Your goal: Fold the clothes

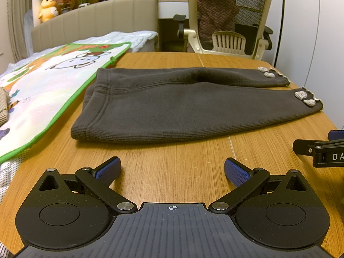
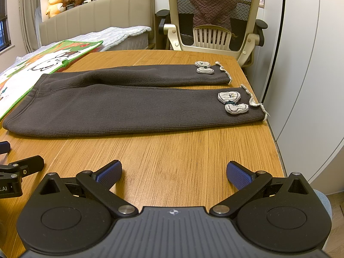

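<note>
Dark grey-brown ribbed pants (image 1: 182, 107) lie flat across the wooden table (image 1: 172, 172), waistband to the left, both legs pointing right, each cuff with pale bow patches (image 2: 232, 103). The pants also show in the right wrist view (image 2: 129, 105). My left gripper (image 1: 172, 169) is open and empty, over bare table in front of the waist end. My right gripper (image 2: 174, 172) is open and empty, over bare table in front of the leg end. Part of the right gripper shows at the right edge of the left wrist view (image 1: 322, 150).
A cartoon-print mat with green trim (image 1: 53, 86) lies left of the pants, over the table edge and a bed. A mesh office chair (image 2: 215, 15) stands behind the table. The table's right edge (image 2: 273, 133) is close to white cabinet doors.
</note>
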